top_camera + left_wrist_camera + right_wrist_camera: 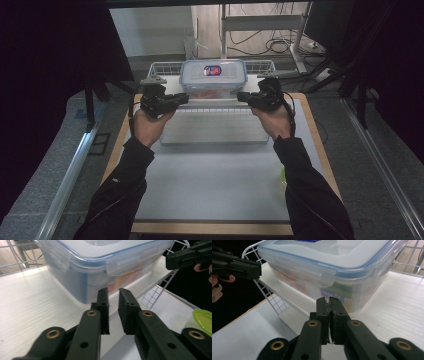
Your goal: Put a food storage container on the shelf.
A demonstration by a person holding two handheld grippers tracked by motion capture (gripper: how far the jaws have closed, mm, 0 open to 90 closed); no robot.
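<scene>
A clear plastic box with a blue-rimmed snap lid stands in a white wire basket at the far middle of the table. Orange contents show dimly through its wall. My left gripper points at the box's left side, and my right gripper points at its right side. In the left gripper view the jaws stand slightly apart with nothing between them, just short of the box. In the right gripper view the jaws are together and empty, close to the box below its side latch.
A pale flat tray lies on the grey mat in front of the basket. A green round lid lies at the mat's right, by the right sleeve. Black drapes and metal frames flank the table.
</scene>
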